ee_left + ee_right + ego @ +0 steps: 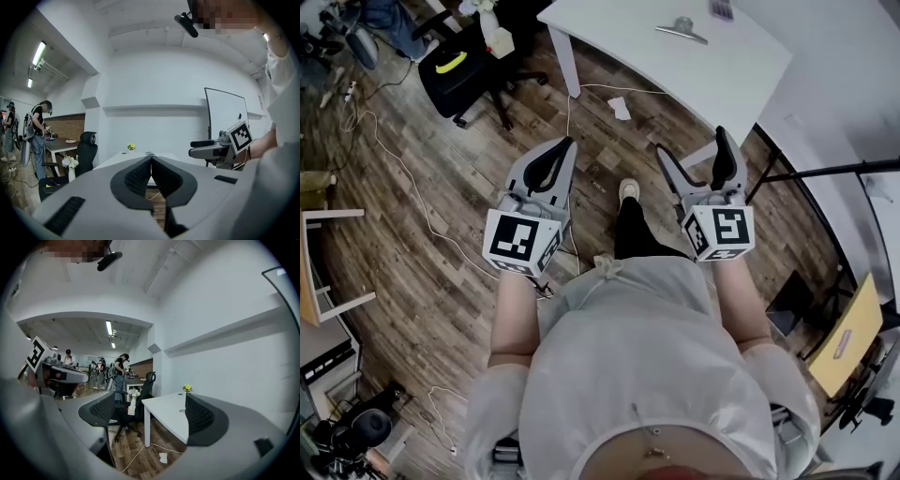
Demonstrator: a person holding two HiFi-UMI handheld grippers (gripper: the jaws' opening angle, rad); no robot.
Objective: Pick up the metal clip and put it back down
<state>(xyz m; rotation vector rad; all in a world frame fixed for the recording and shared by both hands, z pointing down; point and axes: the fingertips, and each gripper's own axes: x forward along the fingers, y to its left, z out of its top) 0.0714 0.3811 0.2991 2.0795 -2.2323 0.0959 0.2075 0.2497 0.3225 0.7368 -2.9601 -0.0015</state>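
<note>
1. Nearest: the person is standing on the wooden floor and holding both grippers out in front, side by side, over the floor and short of the worktop.
2. The left gripper is pointing forward with its jaws pressing together tip to tip. Nothing is sitting between them.
3. The right gripper is pointing forward too, with its jaws standing spread wide and pinching nothing. In the right gripper view only the floor and the worktop's near corner are showing through the gap.
4. Further out, a paper scrap and a cable are lying on the floor beneath the worktop's near edge.
5. Beyond that, the white worktop is running away to the far right.
6. The metal clip is lying flat on the worktop's far part, untouched. It is sitting almost straight ahead of the right gripper and well apart from it. Its long axis is running roughly left to right, across the reach line. In the right gripper view it is showing as a small grey shape just beside the right-hand jaw's inner edge.
7. Judgement: the right gripper is the nearer one and is already open, so the pick is not yet started. The reach is going forward and down. The jaws may be needing a turn so that they close across the clip's narrow side.
</note>
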